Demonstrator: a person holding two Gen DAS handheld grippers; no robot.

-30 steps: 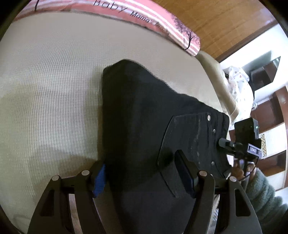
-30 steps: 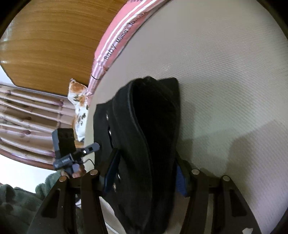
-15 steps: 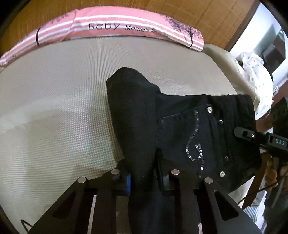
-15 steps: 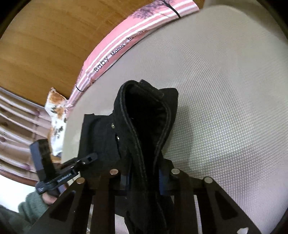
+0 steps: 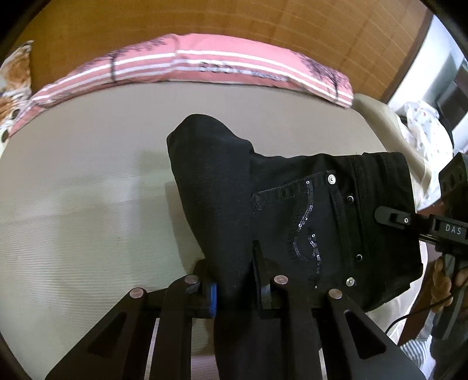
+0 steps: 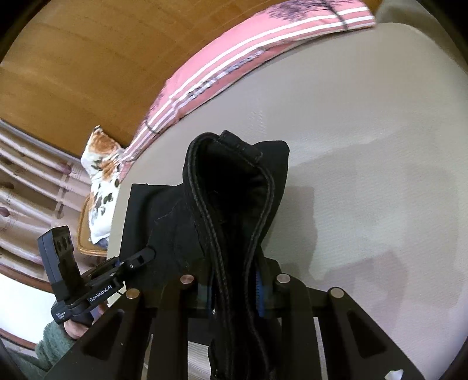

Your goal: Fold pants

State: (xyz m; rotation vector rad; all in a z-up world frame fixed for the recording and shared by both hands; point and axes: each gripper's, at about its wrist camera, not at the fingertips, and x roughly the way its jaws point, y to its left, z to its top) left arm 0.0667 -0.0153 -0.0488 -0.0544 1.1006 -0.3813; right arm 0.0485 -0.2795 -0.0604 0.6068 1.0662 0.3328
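Black pants [image 5: 292,204] hang lifted over the beige mattress [image 5: 87,190], back pocket with sequins and rivets facing the left wrist view. My left gripper [image 5: 237,289] pinches a thick fold of the cloth, its jaws still closing. At the right edge of that view, my right gripper [image 5: 392,219] holds the waistband side. In the right wrist view the right gripper [image 6: 234,289] is shut on the bunched waistband of the pants [image 6: 234,190], and the left gripper [image 6: 140,257] grips the cloth at lower left.
A pink striped pillow [image 5: 204,61] lies along the wooden headboard [image 5: 234,17] at the far side of the bed. A floral cushion [image 6: 102,163] sits at the mattress corner. A hand [image 5: 441,280] and a green sleeve [image 6: 55,336] hold the grippers. Bare mattress [image 6: 380,146] lies around the pants.
Both grippers went from standing wide around the pants to pinching them. Both then rose, lifting the near part of the pants off the mattress, and the pillow and headboard came into view.
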